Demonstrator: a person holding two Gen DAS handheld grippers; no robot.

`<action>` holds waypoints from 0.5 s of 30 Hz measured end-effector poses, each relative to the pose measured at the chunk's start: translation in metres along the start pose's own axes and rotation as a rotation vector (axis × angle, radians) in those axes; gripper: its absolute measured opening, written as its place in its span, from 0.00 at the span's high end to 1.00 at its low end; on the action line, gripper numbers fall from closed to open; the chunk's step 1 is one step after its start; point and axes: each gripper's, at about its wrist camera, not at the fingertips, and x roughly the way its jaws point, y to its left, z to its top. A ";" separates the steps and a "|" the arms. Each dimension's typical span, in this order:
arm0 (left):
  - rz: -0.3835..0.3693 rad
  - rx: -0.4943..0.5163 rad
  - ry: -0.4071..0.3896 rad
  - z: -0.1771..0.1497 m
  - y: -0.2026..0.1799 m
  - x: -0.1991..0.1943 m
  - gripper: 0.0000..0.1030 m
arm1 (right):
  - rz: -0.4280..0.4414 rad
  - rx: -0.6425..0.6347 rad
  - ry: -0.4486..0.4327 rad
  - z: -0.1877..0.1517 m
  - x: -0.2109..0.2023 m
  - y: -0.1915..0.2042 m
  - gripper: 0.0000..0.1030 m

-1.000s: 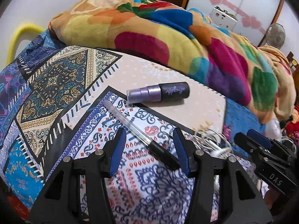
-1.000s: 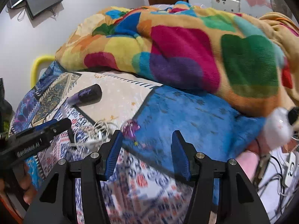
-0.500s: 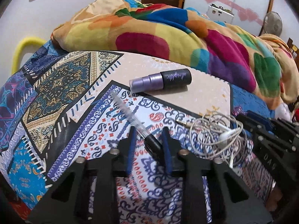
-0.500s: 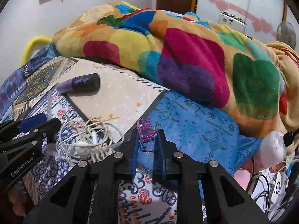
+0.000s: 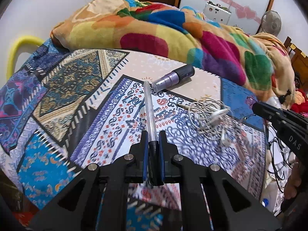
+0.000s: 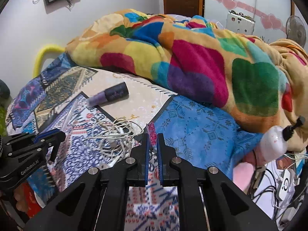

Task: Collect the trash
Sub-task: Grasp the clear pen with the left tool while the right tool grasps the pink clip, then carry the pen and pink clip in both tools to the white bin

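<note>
- Two grippers are at work over a bed (image 5: pixel 202 80) with a patterned sheet, and we hold one in each hand.
- Our left gripper (image 5: pixel 153 134) is clamped on a pen (image 5: pixel 148 104): the black cap end sits between the blue pads, and the clear barrel sticks out ahead toward 12 o'clock, clear of the sheet as far as we can tell.
- Past the pen's far tip, at about 1 o'clock from it, a purple bottle (image 5: pixel 173 76) with a dark cap lies on its side on the pale patch of sheet.
- At 3 o'clock from the pen a tangle of white earphones (image 5: pixel 209 115) lies loose on the sheet, apart from both grippers.
- Our right gripper (image 6: pixel 152 136) is closed almost fully on a small pink wrapper (image 6: pixel 151 131); the wrapper pokes up from between the pad tips, at the seam where the blue patch of sheet meets the white-and-red print.
- In the right wrist view we see the earphones (image 6: pixel 113 136) at 9 o'clock from the wrapper, just beside it, and the bottle (image 6: pixel 108 95) farther off at 10 o'clock.
- The left gripper (image 6: pixel 46 136) shows at the left edge of that view, with fingers of our hand (image 6: pixel 20 202) below it; the right gripper (image 5: pixel 265 109) shows at 3 o'clock in the left wrist view.
- A bright multicoloured blanket (image 6: pixel 192 63) is heaped along the far side of the bed from 11 to 3 o'clock.
- A white spray bottle (image 6: pixel 275 140) lies at the bed's right edge, below the blanket.
</note>
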 end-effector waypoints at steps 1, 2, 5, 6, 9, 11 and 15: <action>0.002 0.004 -0.006 -0.001 -0.001 -0.007 0.91 | -0.001 -0.002 -0.006 -0.001 -0.007 0.001 0.93; 0.002 0.007 -0.012 -0.002 0.000 -0.014 0.91 | 0.001 -0.007 -0.011 -0.001 -0.013 0.003 0.93; -0.007 0.007 -0.035 -0.006 0.000 -0.038 0.91 | -0.001 -0.022 -0.027 -0.002 -0.033 0.008 0.93; -0.009 0.009 -0.043 -0.007 0.001 -0.045 0.91 | 0.000 -0.024 -0.031 -0.001 -0.037 0.011 0.93; -0.005 0.012 -0.064 -0.011 0.002 -0.068 0.91 | 0.003 -0.034 -0.052 -0.001 -0.056 0.018 0.93; -0.013 0.004 -0.076 -0.015 0.005 -0.084 0.91 | 0.004 -0.044 -0.071 0.000 -0.070 0.026 0.93; -0.002 0.003 -0.116 -0.023 0.011 -0.120 0.91 | 0.027 -0.069 -0.116 -0.001 -0.101 0.047 0.93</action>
